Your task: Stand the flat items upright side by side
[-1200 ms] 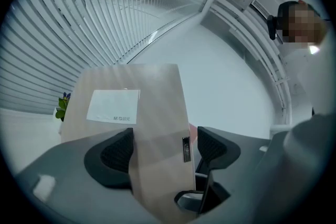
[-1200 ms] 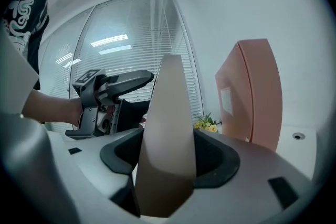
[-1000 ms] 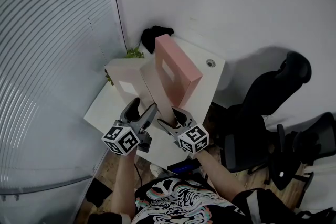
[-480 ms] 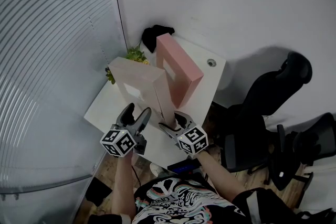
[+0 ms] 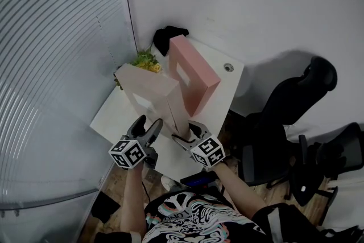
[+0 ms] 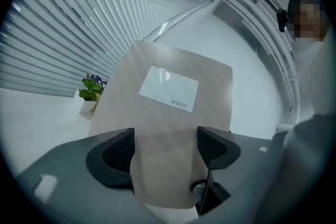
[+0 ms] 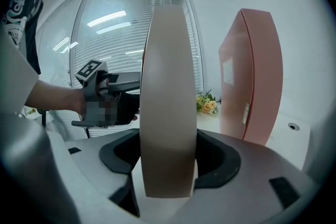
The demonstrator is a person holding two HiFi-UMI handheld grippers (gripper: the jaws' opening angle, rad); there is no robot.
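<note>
A beige flat box (image 5: 151, 91) stands nearly upright on the white table (image 5: 114, 116), just left of a pink flat box (image 5: 193, 74) that stands on its edge. My left gripper (image 5: 148, 129) holds the beige box's near lower left end. In the left gripper view the box (image 6: 163, 113) fills the gap between the pads of the left gripper (image 6: 165, 152). My right gripper (image 5: 183, 135) holds the near lower right. In the right gripper view, the right gripper (image 7: 168, 157) has both pads pressing on the narrow edge of the box (image 7: 168, 86). The pink box (image 7: 252, 76) stands apart to the right.
A small potted plant (image 5: 145, 60) sits at the table's back left corner, beside a black object (image 5: 168, 37). A cable hole (image 5: 228, 68) marks the back right. Black office chairs (image 5: 290, 105) stand to the right. A blind-covered glass wall (image 5: 57, 65) runs along the left.
The beige box has come down and swung more upright beside the pink box, uncovering the plant behind it. Both grippers have sunk a little with it.
</note>
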